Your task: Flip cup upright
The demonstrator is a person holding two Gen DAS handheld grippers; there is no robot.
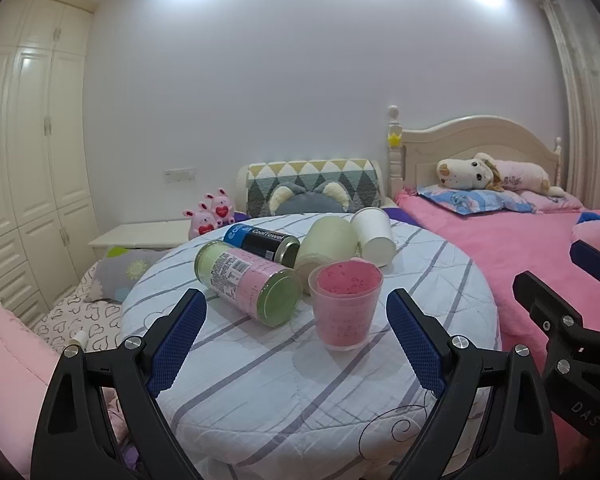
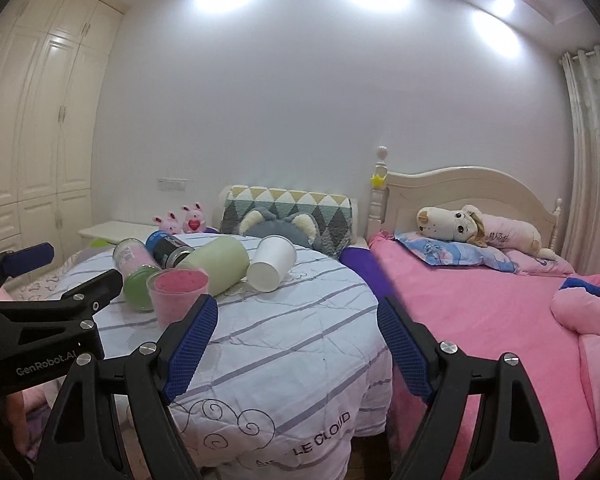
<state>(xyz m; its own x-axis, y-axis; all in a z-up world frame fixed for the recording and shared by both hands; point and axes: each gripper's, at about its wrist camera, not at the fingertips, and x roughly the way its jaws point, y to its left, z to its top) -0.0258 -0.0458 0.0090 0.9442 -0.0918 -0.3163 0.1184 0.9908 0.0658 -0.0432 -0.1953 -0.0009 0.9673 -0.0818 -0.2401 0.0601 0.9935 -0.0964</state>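
Observation:
A pink speckled cup (image 1: 345,306) stands upright on the round striped table (image 1: 260,380), mouth up. It also shows in the right wrist view (image 2: 177,295). A white paper cup (image 1: 374,236) lies on its side at the back; it also shows in the right wrist view (image 2: 271,264). My left gripper (image 1: 296,340) is open and empty, just in front of the pink cup. My right gripper (image 2: 296,344) is open and empty, over the table's right front edge.
A pink-and-green can (image 1: 248,282), a black-and-blue can (image 1: 262,242) and a pale green cup (image 1: 328,250) lie on their sides behind the pink cup. A pink bed (image 2: 480,300) stands to the right. A wardrobe (image 1: 28,160) stands at the left.

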